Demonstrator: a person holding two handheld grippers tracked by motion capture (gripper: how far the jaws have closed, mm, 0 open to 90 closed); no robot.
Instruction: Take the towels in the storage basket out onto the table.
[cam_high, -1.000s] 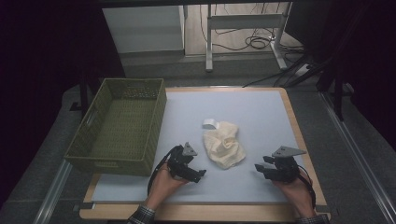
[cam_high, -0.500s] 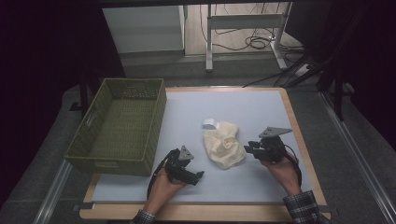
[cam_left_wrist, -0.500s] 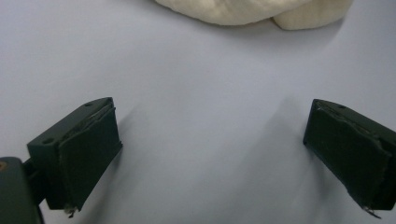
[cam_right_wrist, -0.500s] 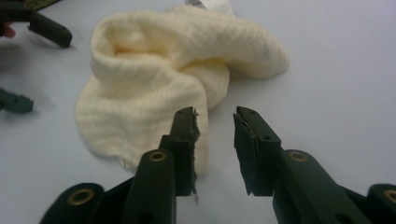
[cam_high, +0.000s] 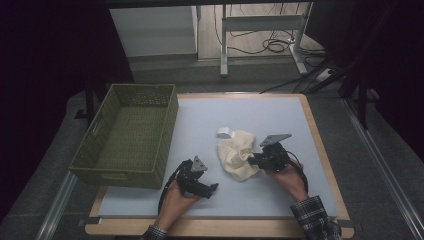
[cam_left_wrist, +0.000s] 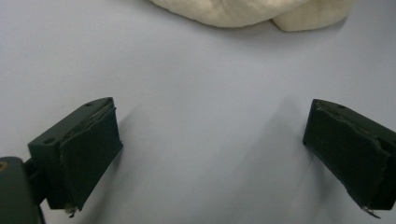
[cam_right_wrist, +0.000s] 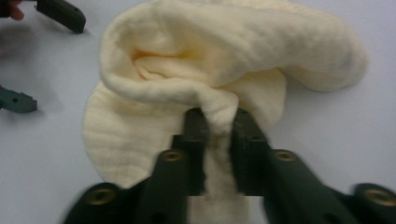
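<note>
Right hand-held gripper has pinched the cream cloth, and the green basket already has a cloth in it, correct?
Not quite. The right hand-held gripper does pinch a fold of the cream cloth, but the high view shows the green basket empty.

Cream cloth (cam_left_wrist: 243, 11) cut by top edge

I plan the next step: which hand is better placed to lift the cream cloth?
Right. The right gripper has just closed on a fold of the cream cloth; the left gripper stands open over bare table.

right gripper (cam_high: 254, 161) moved left, jaws just closed, pinching cream cloth (cam_high: 237, 155)
</note>
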